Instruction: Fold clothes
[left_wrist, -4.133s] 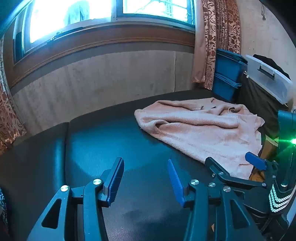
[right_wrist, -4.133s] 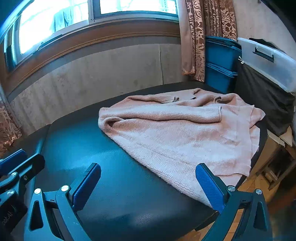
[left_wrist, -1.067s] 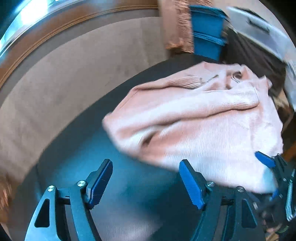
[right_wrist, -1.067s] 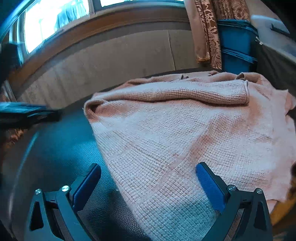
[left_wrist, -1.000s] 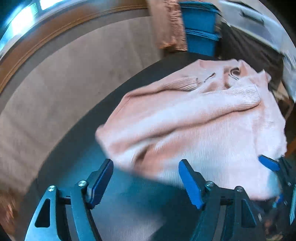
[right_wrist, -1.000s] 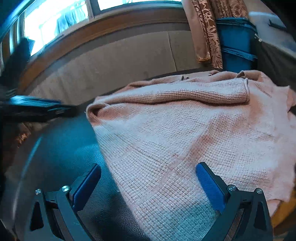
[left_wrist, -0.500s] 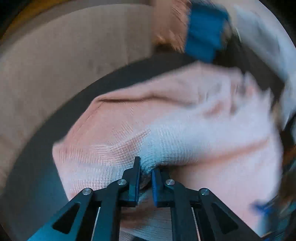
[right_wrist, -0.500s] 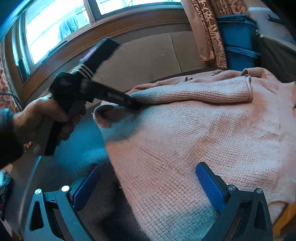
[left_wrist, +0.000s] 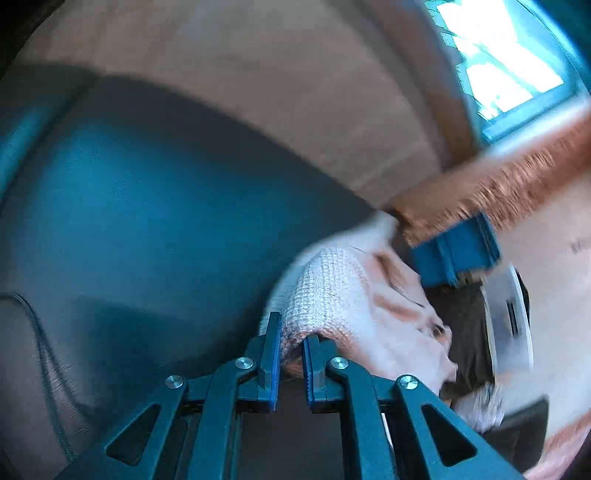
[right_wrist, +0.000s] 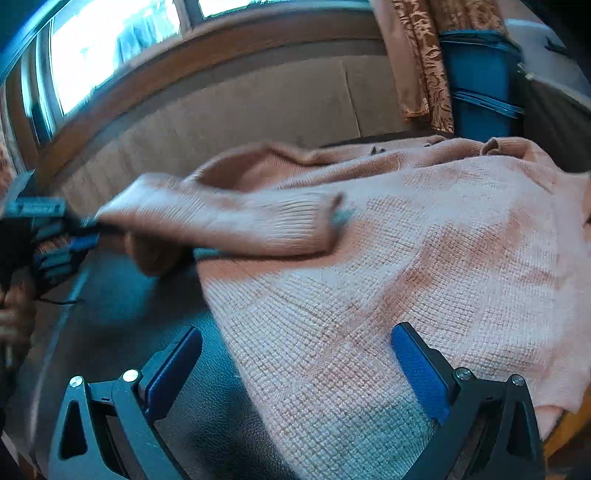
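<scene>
Sweater (right_wrist: 424, 258) sleeve edge pinched in left gripper (left_wrist: 291, 354); right gripper (right_wrist: 295, 369) hovers agape over hem.

The left gripper (left_wrist: 291, 350), a black two-finger tool with blue pads, has its jaws drawn nearly together, pinching a fold of the pink knitted sweater (left_wrist: 325, 295) between the pads. Its camera view is rolled well over to one side, so the tool is tilted. From the right wrist view the same left gripper (right_wrist: 79, 230) shows blurred at the far left, holding the sweater's sleeve (right_wrist: 229, 218) lifted off the dark desk (right_wrist: 122, 299), with the person's bare left hand (right_wrist: 14, 314) wrapped around its handle below. The right gripper (right_wrist: 295, 369) is level and low, jaws spread wide, its blue pads (right_wrist: 419, 371) standing well apart over the sweater's near edge, gripping nothing.
</scene>
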